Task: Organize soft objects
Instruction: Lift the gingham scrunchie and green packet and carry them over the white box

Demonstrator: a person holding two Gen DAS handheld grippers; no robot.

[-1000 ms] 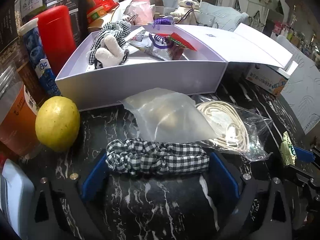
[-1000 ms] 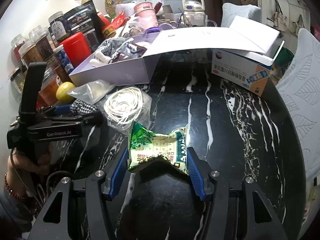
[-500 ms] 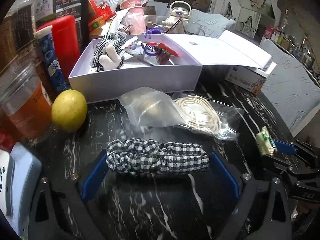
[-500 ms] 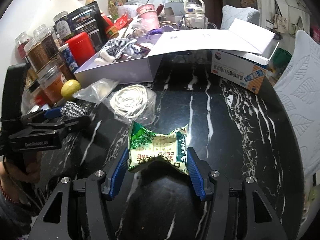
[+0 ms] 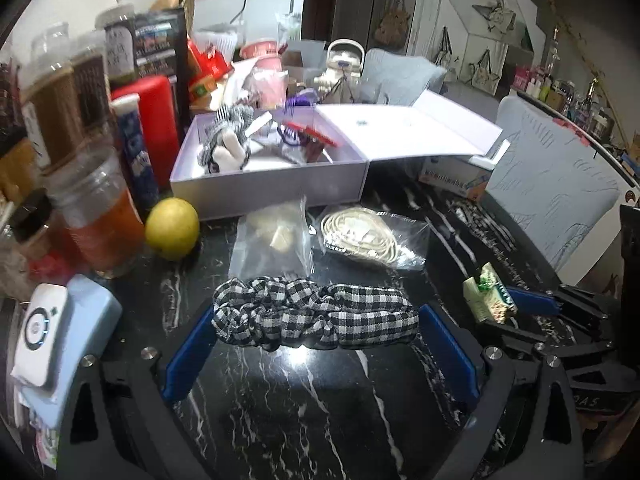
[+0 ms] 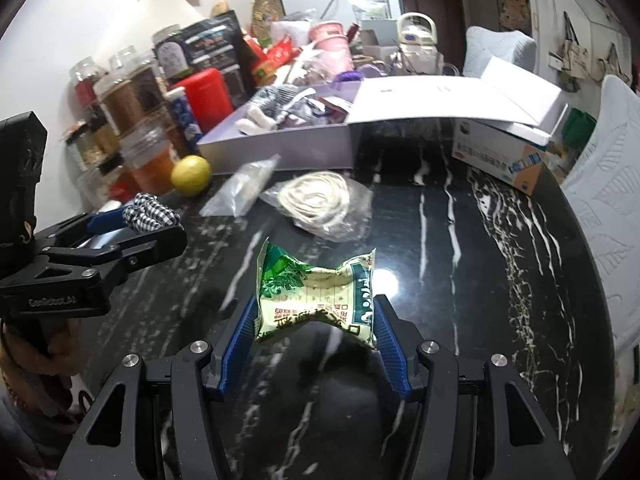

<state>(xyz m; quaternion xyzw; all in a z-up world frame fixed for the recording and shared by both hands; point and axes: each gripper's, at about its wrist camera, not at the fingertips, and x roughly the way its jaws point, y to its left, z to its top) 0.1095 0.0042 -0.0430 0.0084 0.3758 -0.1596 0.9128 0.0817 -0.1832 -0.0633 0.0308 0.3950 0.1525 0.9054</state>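
Observation:
My left gripper is shut on a black-and-white checked scrunchie, held above the black marble table; it also shows in the right wrist view. My right gripper is shut on a green-and-cream snack packet, also held above the table, and seen in the left wrist view. An open white box stands behind, holding a checked soft toy and packets. A clear bag and a bagged cord coil lie in front of the box.
A lemon, a jar of orange liquid, a red canister and several jars crowd the left. A light blue device lies at near left. A blue-and-white carton sits under the box lid at right.
Both grippers have risen and drawn back from the box, each keeping its hold. The scrunchie and the snack packet are farther from the bags on the table.

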